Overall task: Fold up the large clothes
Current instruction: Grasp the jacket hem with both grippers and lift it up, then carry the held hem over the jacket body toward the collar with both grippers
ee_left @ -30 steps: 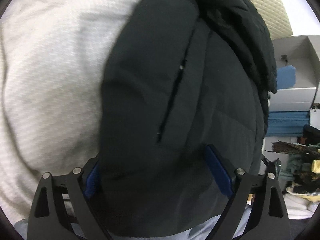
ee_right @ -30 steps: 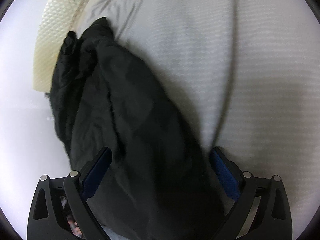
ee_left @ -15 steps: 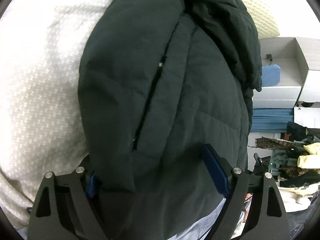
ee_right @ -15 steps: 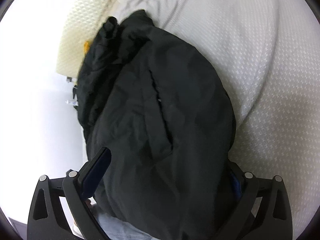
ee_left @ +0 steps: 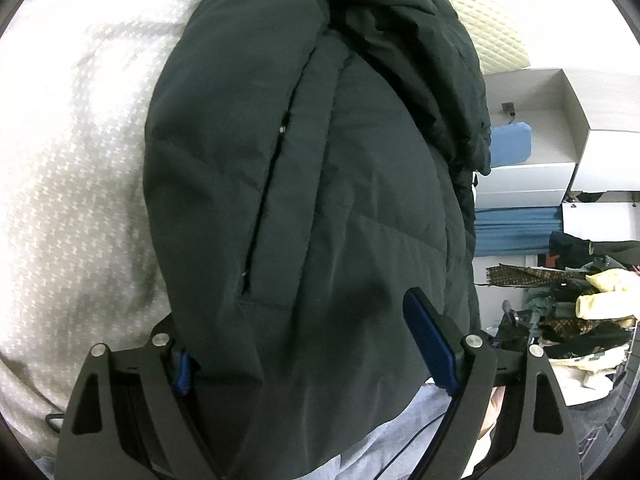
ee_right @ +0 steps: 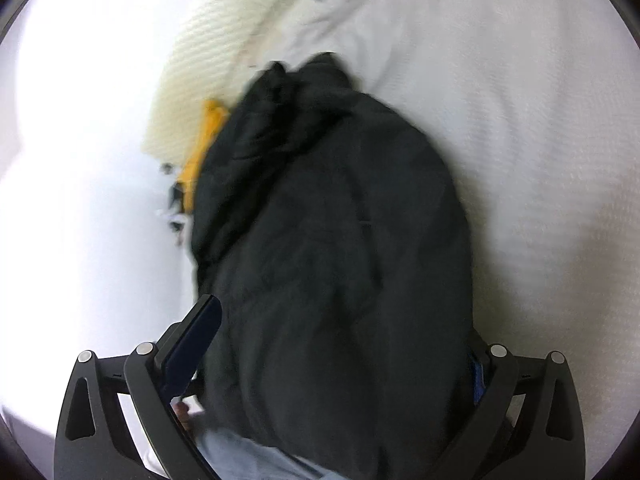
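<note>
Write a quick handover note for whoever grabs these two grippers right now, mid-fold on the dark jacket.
Left gripper: jaws wide, dark jacket bulging between them; a firm grip is unclear.
Right gripper: jaws wide, same jacket between them; its view is blurred.
Jacket lies bundled on the white bedspread, pocket slit up, hood end bunched at the far side.
Done: sides seem gathered in.
Left: probably tidy the hood end and finish the fold.

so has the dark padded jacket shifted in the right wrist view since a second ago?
Yes. The dark padded jacket now sits more central and covers more of the white textured bedspread; a yellow item has appeared beside it.
</note>
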{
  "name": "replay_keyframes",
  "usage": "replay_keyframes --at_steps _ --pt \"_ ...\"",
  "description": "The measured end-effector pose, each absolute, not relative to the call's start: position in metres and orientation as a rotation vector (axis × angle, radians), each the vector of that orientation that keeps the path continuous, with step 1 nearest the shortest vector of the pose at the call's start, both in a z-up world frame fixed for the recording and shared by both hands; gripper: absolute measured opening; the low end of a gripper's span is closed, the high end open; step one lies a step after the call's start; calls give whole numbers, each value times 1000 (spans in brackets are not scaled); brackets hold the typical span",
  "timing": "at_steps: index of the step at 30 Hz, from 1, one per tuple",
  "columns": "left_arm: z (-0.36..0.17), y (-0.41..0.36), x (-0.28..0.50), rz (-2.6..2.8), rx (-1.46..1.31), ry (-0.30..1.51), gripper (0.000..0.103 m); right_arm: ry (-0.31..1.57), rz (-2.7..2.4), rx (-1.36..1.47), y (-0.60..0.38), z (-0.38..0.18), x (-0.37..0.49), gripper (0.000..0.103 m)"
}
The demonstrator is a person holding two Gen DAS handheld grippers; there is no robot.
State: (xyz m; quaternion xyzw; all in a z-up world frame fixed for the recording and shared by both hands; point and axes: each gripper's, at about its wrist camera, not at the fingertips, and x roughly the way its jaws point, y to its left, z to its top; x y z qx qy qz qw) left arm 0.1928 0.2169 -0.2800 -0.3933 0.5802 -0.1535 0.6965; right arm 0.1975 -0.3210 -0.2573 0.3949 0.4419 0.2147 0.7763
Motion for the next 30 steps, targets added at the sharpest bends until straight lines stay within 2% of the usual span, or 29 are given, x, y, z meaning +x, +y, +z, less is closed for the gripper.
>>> replay_keyframes --at_steps 3,15,20,22,26,29,30 --pt "-279 219 191 -356 -879 1285 87 931 501 828 -316 -251 196 102" --pt "-292 204 201 -282 -783 1379 87 1280 404 972 -317 -335 230 102" --pt "-292 203 202 -323 -823 1357 86 1268 582 855 -289 -321 235 101" --pt "-290 198 203 -349 -811 1350 86 1228 651 814 -279 -309 234 95" --pt "-278 191 200 -384 -763 1319 75 1148 746 755 -269 -289 229 83" --pt "-269 188 194 -420 -763 1281 71 1108 779 764 -270 -281 228 67" --pt "-265 186 191 -430 -754 1272 71 1098 777 766 -271 -279 228 57"
